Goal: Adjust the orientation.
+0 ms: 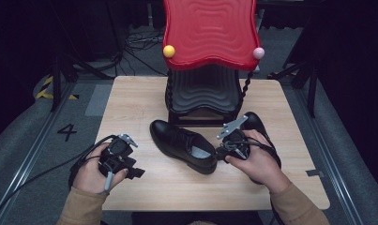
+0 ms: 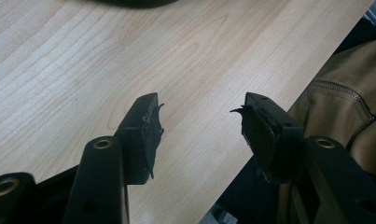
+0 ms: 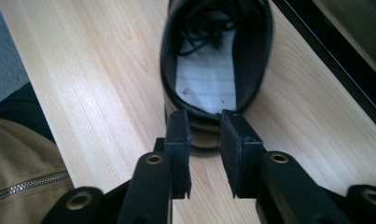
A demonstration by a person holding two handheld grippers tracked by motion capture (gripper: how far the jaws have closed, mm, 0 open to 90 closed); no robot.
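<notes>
Right now a black dress shoe (image 1: 182, 145) lies on the wooden table (image 1: 144, 98), toe toward far-left, heel near the right gripper (image 1: 223, 152). Right gripper view: its jaws sit at the shoe's heel rim (image 3: 202, 122), a narrow gap between them, heel edge in that gap; whether they actually pinch it, cannot tell. Left gripper (image 1: 130, 169) held low over bare table near the front edge, jaws spread wide, nothing between. Second black shoe (image 1: 254, 122) sits behind the right hand (image 1: 257, 161). Red wavy-topped stand (image 1: 207, 33) at the table's far side.
</notes>
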